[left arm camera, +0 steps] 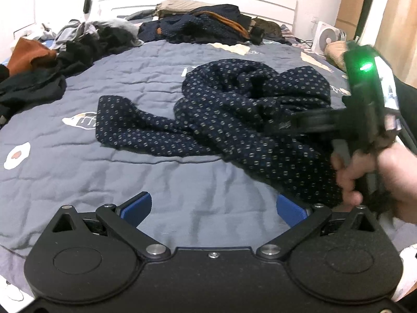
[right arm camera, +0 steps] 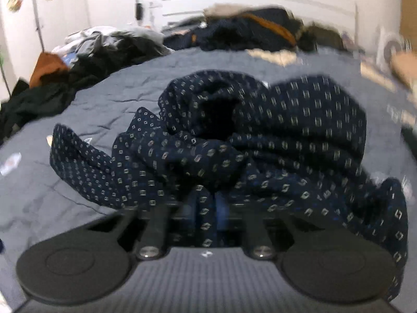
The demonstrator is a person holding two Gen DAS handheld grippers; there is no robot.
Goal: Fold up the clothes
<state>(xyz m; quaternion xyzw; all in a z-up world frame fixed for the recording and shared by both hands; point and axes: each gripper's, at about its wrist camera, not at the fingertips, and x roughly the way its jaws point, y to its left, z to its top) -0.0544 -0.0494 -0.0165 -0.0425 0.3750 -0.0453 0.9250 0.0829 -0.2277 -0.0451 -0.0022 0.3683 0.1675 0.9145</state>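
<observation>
A dark navy garment with small pale dots [left arm camera: 234, 109] lies crumpled on the grey-blue bedspread [left arm camera: 78, 161], one long part stretching out to the left. My left gripper [left arm camera: 212, 207] hovers over bare bedspread near the garment's front edge, its blue pads [left arm camera: 136, 206] wide apart with nothing between them. My right gripper [left arm camera: 281, 125] reaches in from the right, held by a hand [left arm camera: 385, 177], and is shut on a fold of the garment. In the right wrist view the dotted garment [right arm camera: 260, 130] bunches up over the right gripper [right arm camera: 208, 203], with a strip of cloth pinched between the closed fingers.
Piles of other clothes lie along the far side of the bed: black and grey ones [left arm camera: 86, 44] at the left, an orange piece [left arm camera: 28, 54], dark blue ones [left arm camera: 208, 23] by the white headboard. A white fan [left arm camera: 327, 37] stands at the right.
</observation>
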